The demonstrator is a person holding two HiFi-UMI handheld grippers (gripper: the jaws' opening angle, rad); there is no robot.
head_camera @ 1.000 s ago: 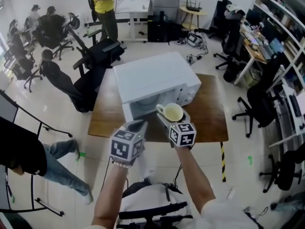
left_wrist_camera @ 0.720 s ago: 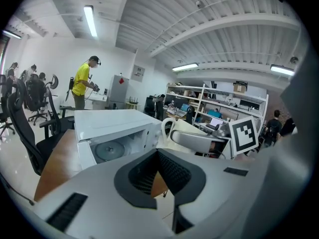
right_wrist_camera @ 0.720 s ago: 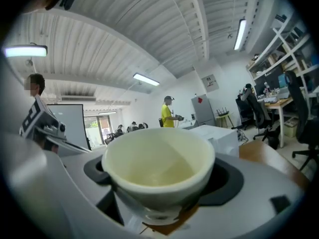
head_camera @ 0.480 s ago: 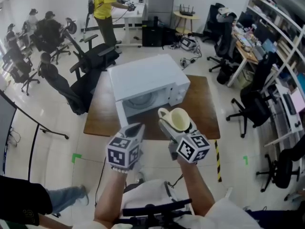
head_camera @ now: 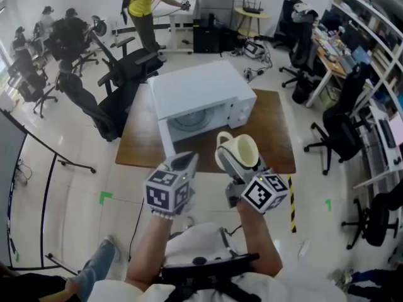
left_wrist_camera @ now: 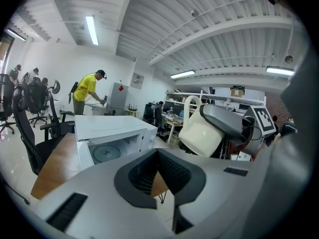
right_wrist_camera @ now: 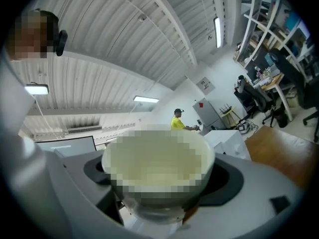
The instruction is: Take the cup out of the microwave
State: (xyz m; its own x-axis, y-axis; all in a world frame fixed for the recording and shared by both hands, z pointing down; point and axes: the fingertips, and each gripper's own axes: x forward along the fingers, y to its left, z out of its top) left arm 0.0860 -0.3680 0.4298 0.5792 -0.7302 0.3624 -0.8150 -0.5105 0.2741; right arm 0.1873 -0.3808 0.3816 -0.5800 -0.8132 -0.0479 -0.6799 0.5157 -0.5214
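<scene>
As the right tool (head_camera: 239, 163) holds it, the cup (head_camera: 242, 148) seemingly tilts mouth-up

head view steeply down, gripper views near-level, all sharing microwave (head_camera: 201, 93)

Microwave (head_camera: 201, 93) on table (head_camera: 271, 131), cup (head_camera: 242, 151) before it, perhaps over edge.
</scene>
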